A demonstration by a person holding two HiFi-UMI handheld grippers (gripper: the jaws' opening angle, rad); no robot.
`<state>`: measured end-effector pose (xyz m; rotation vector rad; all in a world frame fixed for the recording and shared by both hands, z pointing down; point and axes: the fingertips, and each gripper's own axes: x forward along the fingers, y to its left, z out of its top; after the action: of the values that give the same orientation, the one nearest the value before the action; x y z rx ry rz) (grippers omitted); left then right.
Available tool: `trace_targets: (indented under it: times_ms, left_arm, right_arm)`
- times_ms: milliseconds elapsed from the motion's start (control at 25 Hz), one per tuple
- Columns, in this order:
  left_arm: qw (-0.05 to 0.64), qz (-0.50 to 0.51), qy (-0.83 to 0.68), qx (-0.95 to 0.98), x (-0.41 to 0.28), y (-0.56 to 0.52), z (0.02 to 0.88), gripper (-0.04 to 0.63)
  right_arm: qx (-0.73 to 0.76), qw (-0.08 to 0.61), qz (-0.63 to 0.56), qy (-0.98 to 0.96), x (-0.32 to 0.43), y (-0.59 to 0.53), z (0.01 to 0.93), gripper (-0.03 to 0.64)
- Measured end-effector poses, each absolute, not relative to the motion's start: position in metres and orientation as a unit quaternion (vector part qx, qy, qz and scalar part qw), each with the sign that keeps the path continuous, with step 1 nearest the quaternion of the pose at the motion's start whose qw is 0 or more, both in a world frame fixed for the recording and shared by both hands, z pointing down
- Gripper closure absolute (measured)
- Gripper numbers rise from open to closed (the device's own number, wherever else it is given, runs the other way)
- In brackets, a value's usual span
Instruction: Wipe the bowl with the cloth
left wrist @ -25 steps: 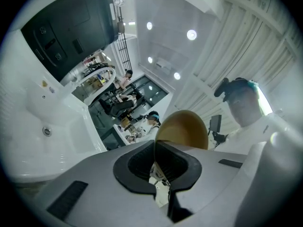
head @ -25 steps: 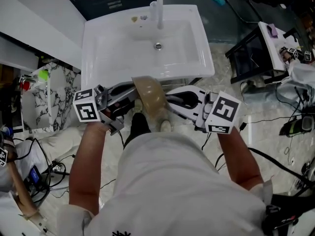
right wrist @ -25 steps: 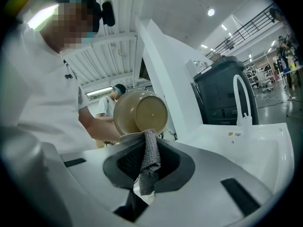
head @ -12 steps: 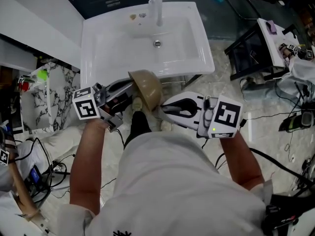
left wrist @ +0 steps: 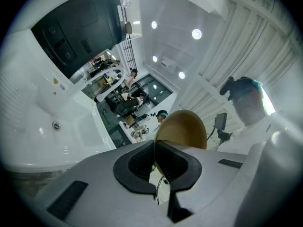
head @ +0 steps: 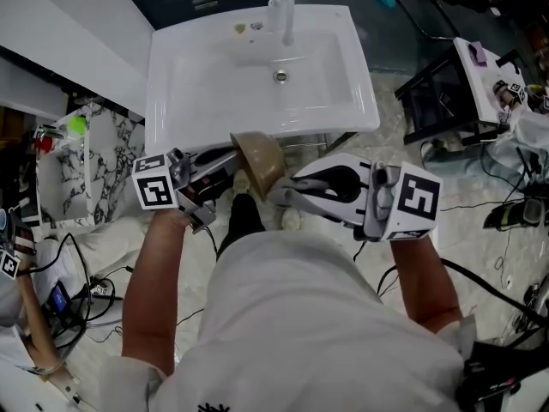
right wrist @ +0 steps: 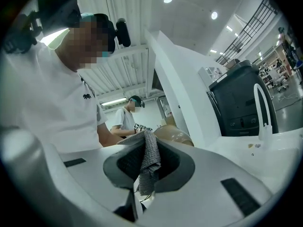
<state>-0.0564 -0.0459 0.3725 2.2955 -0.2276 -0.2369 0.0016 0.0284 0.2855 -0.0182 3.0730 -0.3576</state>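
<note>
Pinching bowl (head: 262,165) rim, left claw (left wrist: 156,156), right claw (right wrist: 145,167) clamping cloth (right wrist: 151,152), white sink (head: 182,101) beyond

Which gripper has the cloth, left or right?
The right gripper: grey cloth pinched between its jaws. The left gripper clamps the tan bowl by its rim instead.
</note>
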Motion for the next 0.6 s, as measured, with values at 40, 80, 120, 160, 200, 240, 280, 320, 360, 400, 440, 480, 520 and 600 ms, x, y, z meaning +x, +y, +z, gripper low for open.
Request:
trace_targets:
  times_ms: [40,80,120,160,200,240,280,320,360,400,440,480,520,600]
  left_arm:
    - [0.4,-0.092,-0.089,0.908,-0.057,-0.044,0.373,0.577]
    - [0.4,-0.092,-0.088,0.908,-0.058,-0.043,0.373,0.577]
    - [0.4,-0.091,-0.086,0.908,-0.059,-0.042,0.373,0.577]
    - [0.4,-0.089,-0.084,0.908,-0.059,-0.04,0.373,0.577]
    - [0.4,-0.085,-0.081,0.909,-0.058,-0.039,0.373,0.577]
    - [0.399,-0.08,-0.079,0.91,-0.058,-0.037,0.373,0.577]
    - [0.398,-0.076,-0.078,0.911,-0.057,-0.036,0.374,0.577]
    - [0.397,-0.071,-0.077,0.912,-0.057,-0.035,0.374,0.577]
    - [0.397,-0.068,-0.076,0.912,-0.056,-0.034,0.375,0.577]
    - [0.396,-0.066,-0.074,0.913,-0.056,-0.033,0.375,0.577]
    - [0.395,-0.063,-0.072,0.914,-0.055,-0.031,0.376,0.577]
    - [0.395,-0.061,-0.068,0.914,-0.055,-0.029,0.375,0.577]
    - [0.395,-0.059,-0.063,0.915,-0.054,-0.027,0.375,0.577]
    - [0.395,-0.056,-0.049,0.916,-0.052,-0.02,0.373,0.577]
  right_arm:
    - [-0.005,0.026,-0.113,0.993,0.0,0.028,0.284,0.58]
    - [-0.006,0.026,-0.112,0.993,0.0,0.028,0.283,0.58]
    - [-0.008,0.028,-0.112,0.993,-0.001,0.026,0.281,0.58]
    - [-0.01,0.03,-0.113,0.993,-0.001,0.025,0.28,0.58]
    - [-0.011,0.034,-0.114,0.993,-0.002,0.023,0.278,0.58]
    - [-0.012,0.037,-0.115,0.993,-0.002,0.021,0.276,0.58]
    - [-0.012,0.039,-0.116,0.992,-0.002,0.019,0.275,0.58]
    - [-0.013,0.04,-0.116,0.992,-0.003,0.017,0.274,0.58]
    - [-0.014,0.041,-0.116,0.992,-0.003,0.014,0.274,0.58]
    - [-0.016,0.042,-0.117,0.992,-0.003,0.011,0.274,0.58]
    - [-0.018,0.044,-0.117,0.992,-0.003,0.009,0.274,0.58]
    - [-0.021,0.045,-0.118,0.992,-0.003,0.006,0.274,0.58]
    - [-0.025,0.047,-0.118,0.992,-0.004,0.004,0.273,0.58]
    - [-0.03,0.051,-0.121,0.991,-0.005,0.001,0.271,0.58]
